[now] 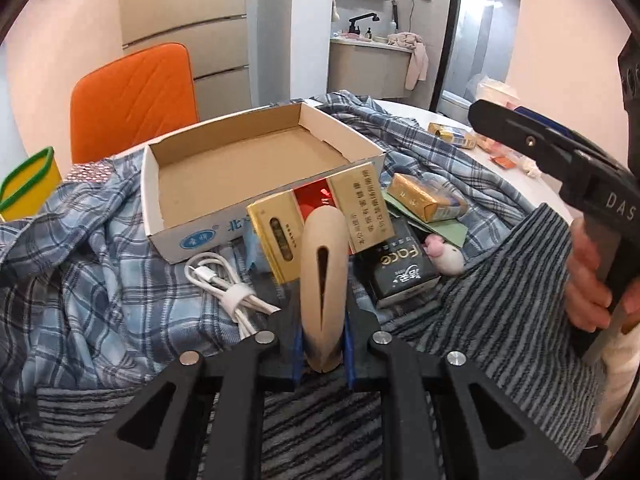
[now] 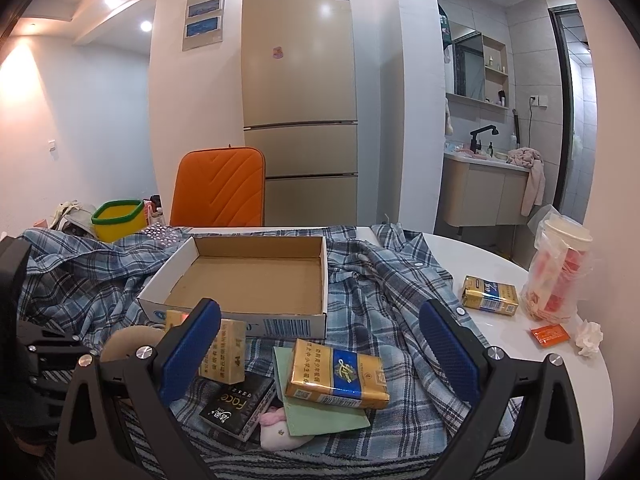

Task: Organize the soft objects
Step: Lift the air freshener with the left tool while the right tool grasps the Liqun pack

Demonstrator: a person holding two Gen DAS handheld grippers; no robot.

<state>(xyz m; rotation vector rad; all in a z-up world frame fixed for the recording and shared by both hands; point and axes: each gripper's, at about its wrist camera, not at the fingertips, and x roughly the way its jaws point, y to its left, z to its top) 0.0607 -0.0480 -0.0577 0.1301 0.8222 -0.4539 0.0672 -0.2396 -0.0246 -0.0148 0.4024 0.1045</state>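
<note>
My left gripper [image 1: 323, 344] is shut on a soft beige sponge-like pad [image 1: 323, 280], held upright in front of an empty cardboard box [image 1: 256, 160]. A small pink and white plush toy [image 1: 446, 254] lies beside a black "Face" pack [image 1: 400, 270]. My right gripper [image 2: 320, 344] is open and empty, hovering above a gold and blue pack [image 2: 338, 372], a green card [image 2: 320, 416], the plush toy [image 2: 280, 432] and the box [image 2: 248, 276]. The beige pad [image 2: 128, 344] shows at the left of the right wrist view.
A blue plaid shirt [image 2: 380, 280] and a striped grey cloth [image 1: 500, 300] cover the white table [image 2: 560, 360]. A white cable [image 1: 228, 288], gold cartons [image 1: 312, 220], a yellow tub [image 2: 118, 220], an orange chair [image 2: 220, 188] and a bagged cup [image 2: 560, 272] are around.
</note>
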